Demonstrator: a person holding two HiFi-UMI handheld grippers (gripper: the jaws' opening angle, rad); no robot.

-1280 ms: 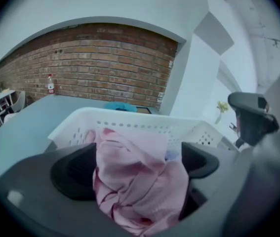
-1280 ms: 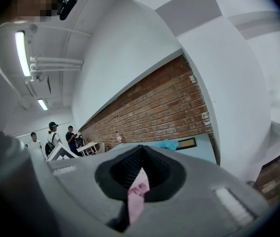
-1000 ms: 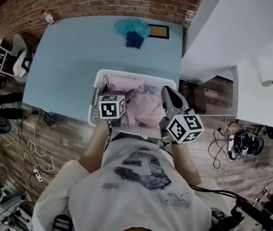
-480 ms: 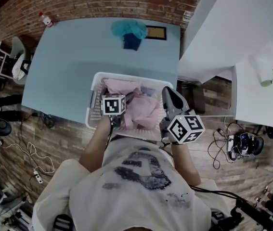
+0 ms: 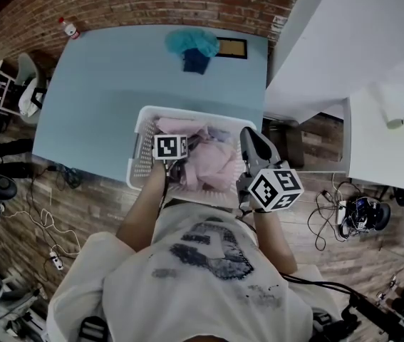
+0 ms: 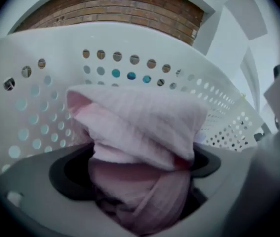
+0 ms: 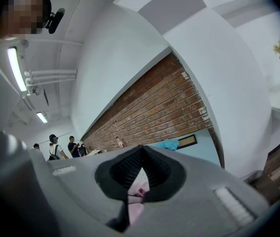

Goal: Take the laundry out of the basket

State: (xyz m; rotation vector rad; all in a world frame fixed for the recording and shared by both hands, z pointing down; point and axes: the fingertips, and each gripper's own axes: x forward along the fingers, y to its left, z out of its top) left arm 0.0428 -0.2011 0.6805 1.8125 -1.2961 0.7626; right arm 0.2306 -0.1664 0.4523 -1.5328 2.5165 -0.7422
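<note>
- Step in hand: lifting out one piece. The left tongs [image 6: 139,174] are clamped on a bunched fold of pink laundry [image 6: 140,127], low inside the basket [image 6: 130,48], whose perforated wall rises just behind the cloth.
- The right tongs [image 7: 140,157] are pressed together at the tips and appear to hold nothing. They sit over the basket's right rim, and a sliver of pink shows through the slit below them.
- Location: the basket stands at the near edge of the surface [image 5: 116,91], towards the near right corner, with more pink cloth heaped in it.
- Next move, as a judgement: raise the left tongs straight up until the trailing cloth clears the rim, then carry it out over the surface. The piece looks tangled with its neighbours, so the right tongs may be needed to hold the heap or the basket down.
- Open room: the middle of the surface and its left side are bare. A teal cloth [image 5: 191,41] lies at the far edge, and a bottle [image 5: 68,27] stands at the far left corner.
- Edges: the basket's near rim lies close to the person's body, so a lift up and towards the far edge looks freest.
</note>
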